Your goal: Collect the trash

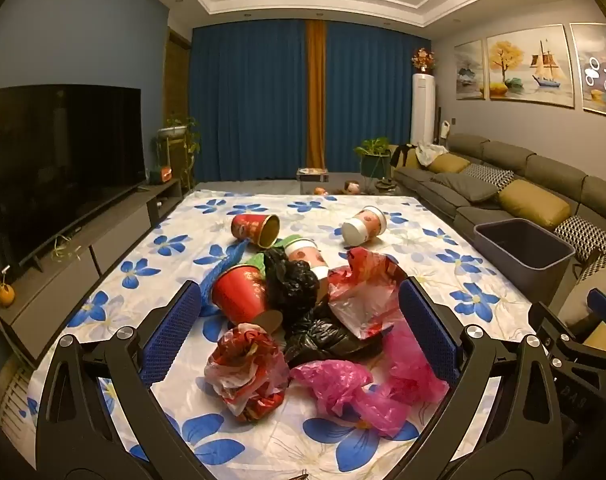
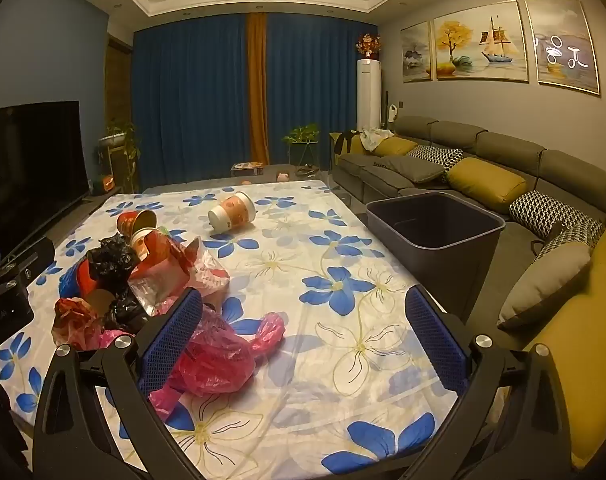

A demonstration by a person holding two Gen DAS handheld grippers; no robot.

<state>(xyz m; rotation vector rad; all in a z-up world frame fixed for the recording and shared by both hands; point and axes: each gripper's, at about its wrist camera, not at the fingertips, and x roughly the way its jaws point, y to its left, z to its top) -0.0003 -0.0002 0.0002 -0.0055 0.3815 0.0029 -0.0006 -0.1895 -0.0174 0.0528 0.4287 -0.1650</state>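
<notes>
A heap of trash lies on the flowered tablecloth (image 1: 443,248): a red paper cup (image 1: 239,294), a black bag (image 1: 293,284), a red-and-white bag (image 1: 369,294), a pink bag (image 1: 343,388) and a crumpled red bag (image 1: 247,372). Two more cups lie further back, one red (image 1: 256,230) and one white (image 1: 363,226). My left gripper (image 1: 303,334) is open over the heap, empty. My right gripper (image 2: 305,338) is open and empty to the right of the heap, its left finger beside the pink bag (image 2: 219,354). A dark grey bin (image 2: 435,232) stands at the table's right edge.
A TV (image 1: 63,160) on a low cabinet runs along the left. A grey sofa (image 2: 483,168) with yellow cushions runs along the right, behind the bin. Blue curtains and plants stand at the far end of the room.
</notes>
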